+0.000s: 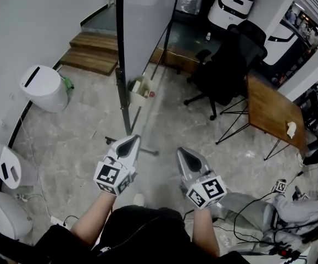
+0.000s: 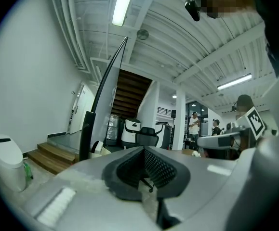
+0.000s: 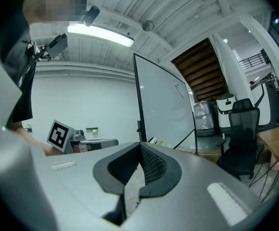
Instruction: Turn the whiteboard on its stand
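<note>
The whiteboard [image 1: 148,26] stands on its stand just ahead of me, seen nearly edge-on from above, with its dark frame edge [image 1: 120,48] running down to the stand post [image 1: 127,111]. My left gripper [image 1: 130,139] is held level and shut, empty, its tip close to the foot of the post. My right gripper [image 1: 183,150] is beside it to the right, also shut and empty. In the left gripper view the whiteboard [image 2: 106,107] rises left of the shut gripper [image 2: 143,148]. In the right gripper view the whiteboard [image 3: 163,109] faces the shut gripper [image 3: 140,145].
A white bin [image 1: 43,88] stands to the left, and wooden steps [image 1: 93,51] lie behind it. A black office chair [image 1: 230,65] and a wooden table [image 1: 271,111] are to the right. Cables [image 1: 257,213] lie on the floor at lower right.
</note>
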